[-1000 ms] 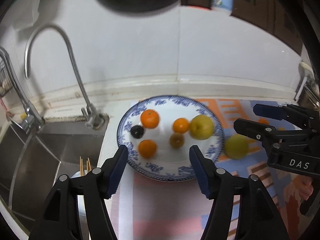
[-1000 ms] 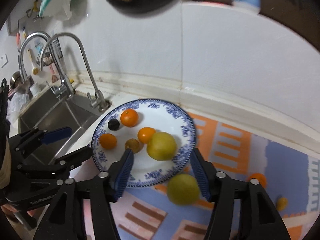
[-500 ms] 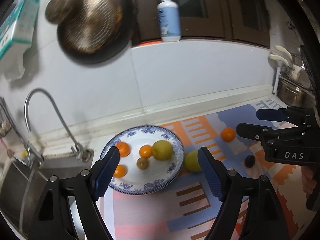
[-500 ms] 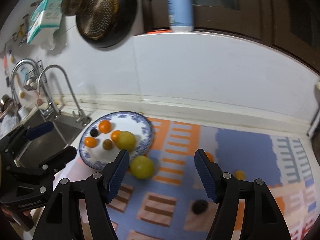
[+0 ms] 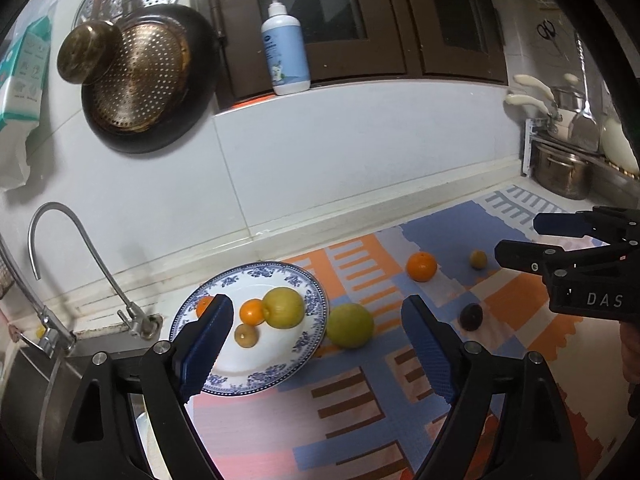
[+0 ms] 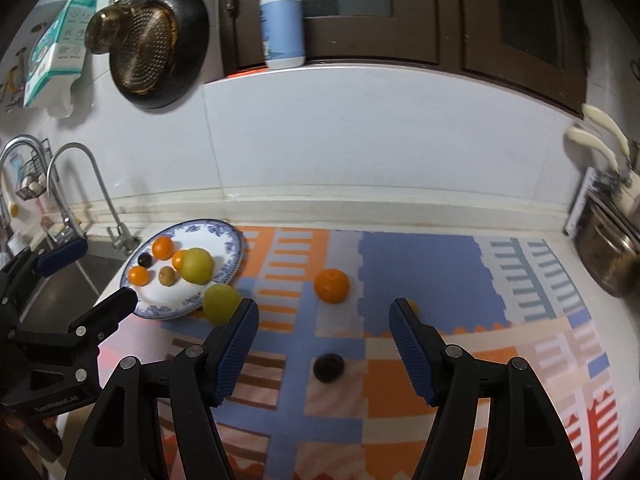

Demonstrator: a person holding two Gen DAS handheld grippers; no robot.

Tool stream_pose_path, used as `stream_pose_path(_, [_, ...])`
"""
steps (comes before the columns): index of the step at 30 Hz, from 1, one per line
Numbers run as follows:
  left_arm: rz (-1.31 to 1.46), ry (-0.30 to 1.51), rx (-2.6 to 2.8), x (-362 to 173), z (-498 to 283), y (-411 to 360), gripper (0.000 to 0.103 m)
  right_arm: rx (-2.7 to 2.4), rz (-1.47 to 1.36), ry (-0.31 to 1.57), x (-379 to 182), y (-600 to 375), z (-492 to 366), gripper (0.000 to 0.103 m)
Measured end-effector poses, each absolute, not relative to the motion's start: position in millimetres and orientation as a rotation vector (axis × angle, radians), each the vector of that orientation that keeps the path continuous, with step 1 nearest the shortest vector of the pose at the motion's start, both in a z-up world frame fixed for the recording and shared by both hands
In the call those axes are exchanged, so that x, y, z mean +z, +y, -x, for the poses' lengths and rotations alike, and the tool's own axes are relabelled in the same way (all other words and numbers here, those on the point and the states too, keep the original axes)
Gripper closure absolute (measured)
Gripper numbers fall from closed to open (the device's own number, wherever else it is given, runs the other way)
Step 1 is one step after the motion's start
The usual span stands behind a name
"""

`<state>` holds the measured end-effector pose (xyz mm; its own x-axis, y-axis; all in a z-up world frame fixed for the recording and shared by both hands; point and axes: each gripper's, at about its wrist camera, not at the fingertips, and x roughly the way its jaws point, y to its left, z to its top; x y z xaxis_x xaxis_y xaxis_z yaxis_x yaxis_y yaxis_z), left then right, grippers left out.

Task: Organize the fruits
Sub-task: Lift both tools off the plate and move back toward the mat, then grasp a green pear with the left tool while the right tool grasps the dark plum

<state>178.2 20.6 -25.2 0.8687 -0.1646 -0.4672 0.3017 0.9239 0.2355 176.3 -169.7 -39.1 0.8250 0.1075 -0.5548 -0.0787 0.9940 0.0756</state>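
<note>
While both grippers (left, right) hover with fingers apart and empty, the left's just widened, fruit fills the plate.

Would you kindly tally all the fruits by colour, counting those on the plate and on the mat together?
Orange fruits: 4
Yellow-green fruits: 2
Dark fruits: 2
Olive-brown fruits: 2
Total: 10

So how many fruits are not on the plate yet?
4: a green one touching the plate, an orange, a dark one, and a small one half hidden behind the right claw.
</note>
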Motion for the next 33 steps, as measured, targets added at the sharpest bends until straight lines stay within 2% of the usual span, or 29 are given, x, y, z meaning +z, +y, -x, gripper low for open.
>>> stream_pose_path(19, [-0.380, 0.569, -0.327, -76, -226, 5, 0.018, 0.066, -0.158, 0.719, -104, -178, -197, 0.035])
stream_pose_path(23, [-0.375, 0.610, -0.340, -86, -239, 2, 0.024, 0.064, -0.156, 0.742, -113, -177, -204, 0.036])
stream_pose_path(31, [-0.365, 0.689, -0.355, -104, -260, -2, 0.037, 0.083, -0.170, 0.797, -131, -174, -217, 0.049])
stream_pose_path(33, [-0.364, 0.701, -0.356, -107, -264, -3, 0.039, 0.089, -0.176, 0.808, -134, -174, -221, 0.049])
